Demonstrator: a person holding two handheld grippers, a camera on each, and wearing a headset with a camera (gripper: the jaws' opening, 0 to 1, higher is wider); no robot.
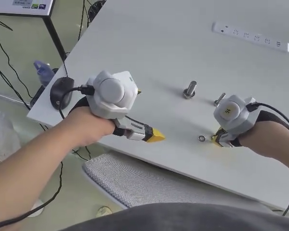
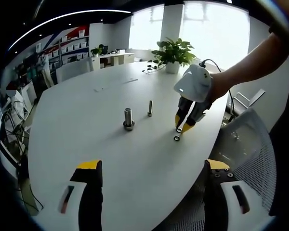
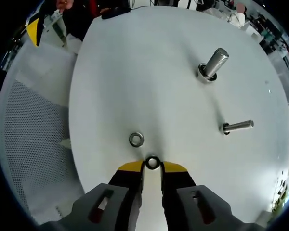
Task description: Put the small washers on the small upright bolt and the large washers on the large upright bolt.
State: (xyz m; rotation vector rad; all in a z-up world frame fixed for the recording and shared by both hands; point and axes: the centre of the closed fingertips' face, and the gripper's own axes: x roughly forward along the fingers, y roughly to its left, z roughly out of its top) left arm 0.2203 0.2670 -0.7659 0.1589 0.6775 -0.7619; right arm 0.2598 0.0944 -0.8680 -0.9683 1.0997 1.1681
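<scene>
I am holding my right gripper (image 3: 152,168) low over the near edge of the white tabletop (image 1: 159,48), and its yellow-tipped jaws are closing in tight on the pinched washer (image 3: 152,162), which is sitting right between the two tips. In the head view this right gripper (image 1: 216,139) is pointing down at the surface, close to the edge nearest me.

The loose washer (image 3: 136,139) is lying flat on the tabletop just beside those tips, apart from them; I am seeing it in the head view (image 1: 202,138) and in the left gripper view (image 2: 177,138) too. I cannot tell whether either washer is a small or a large one.

The large bolt (image 1: 190,89) is standing upright farther in on the tabletop, and the small bolt (image 1: 219,99) is standing near it, the closer of the two to my right gripper. From the right gripper view, the large bolt (image 3: 212,65) and the small bolt (image 3: 238,126) are both well apart from the washers.

I am keeping my left gripper (image 2: 153,166) off to the side with its jaws spread wide and nothing between them. In the head view it (image 1: 154,136) is hovering over the tabletop's near edge, above the grey mesh chair (image 1: 135,178). A white power strip (image 1: 250,36) is lying at the far side.
</scene>
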